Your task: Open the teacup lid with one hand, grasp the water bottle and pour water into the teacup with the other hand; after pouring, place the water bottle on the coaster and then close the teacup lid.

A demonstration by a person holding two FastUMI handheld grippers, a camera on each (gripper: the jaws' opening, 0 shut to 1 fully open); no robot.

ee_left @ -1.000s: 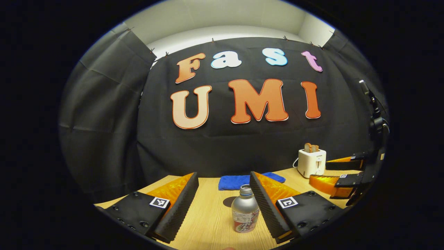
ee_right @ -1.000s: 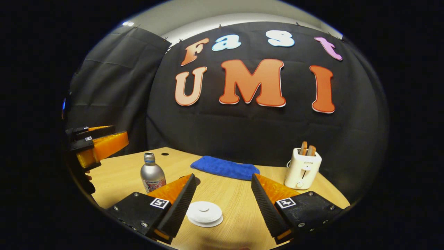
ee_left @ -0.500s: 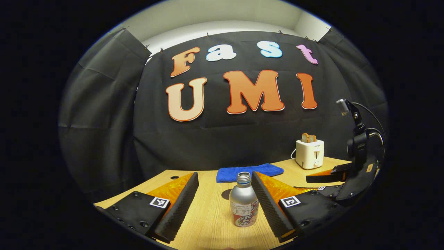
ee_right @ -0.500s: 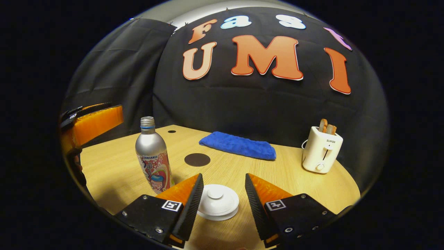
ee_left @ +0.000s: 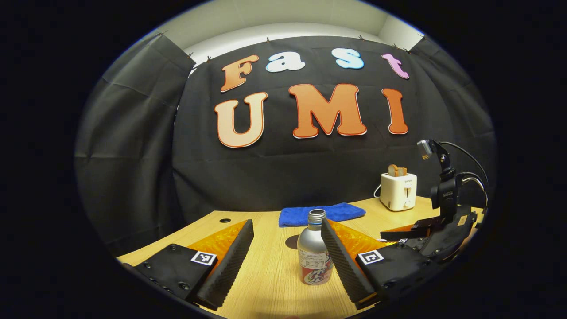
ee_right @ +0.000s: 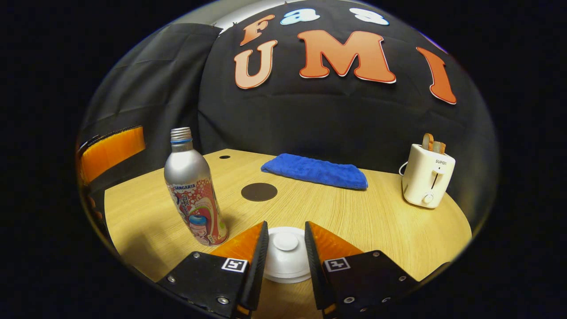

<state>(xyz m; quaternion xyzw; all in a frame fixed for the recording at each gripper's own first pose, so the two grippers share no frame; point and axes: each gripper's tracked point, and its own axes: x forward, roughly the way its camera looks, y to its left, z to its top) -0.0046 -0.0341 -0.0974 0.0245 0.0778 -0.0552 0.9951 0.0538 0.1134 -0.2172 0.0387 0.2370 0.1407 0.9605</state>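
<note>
**Grippers Poised at Bottle and Teacup Lid**

The left gripper [ee_left: 287, 248] is seen spread wide on either side of the water bottle [ee_left: 313, 252], which stands on the tabletop [ee_left: 270, 279] between its two fingers. The right-hand finger pad [ee_left: 341, 261] appears just beside or against the bottle's side; contact cannot be confirmed. The other pad [ee_left: 230, 261] is held well apart from it, so nothing is gripped. The bottle is set upright, its long axis vertical and its uncapped neck pointing up.

In the right gripper view, the right gripper [ee_right: 285, 257] is shown narrowed about the small knob of the white teacup lid [ee_right: 285, 261]. The lid lies flat, knob upward, low between the fingers [ee_right: 257, 266]. A thin gap seems to remain on each side of the knob, and whether the pads press on it cannot be told. The cup beneath the lid is hidden.

The bottle [ee_right: 192, 188] is also seen here, to the left of the lid and near it, appearing to lean slightly under the lens's curve. A dark round coaster [ee_right: 259, 192] lies farther back on the tabletop [ee_right: 381, 226], apart from both. A folded blue cloth [ee_right: 315, 170] is laid near the back edge, and a white toaster [ee_right: 427, 177] holding bread slices is placed at the right. In the left gripper view, the right gripper [ee_left: 425, 235] is seen low at the right edge, with the toaster [ee_left: 398, 190] behind it.
</note>
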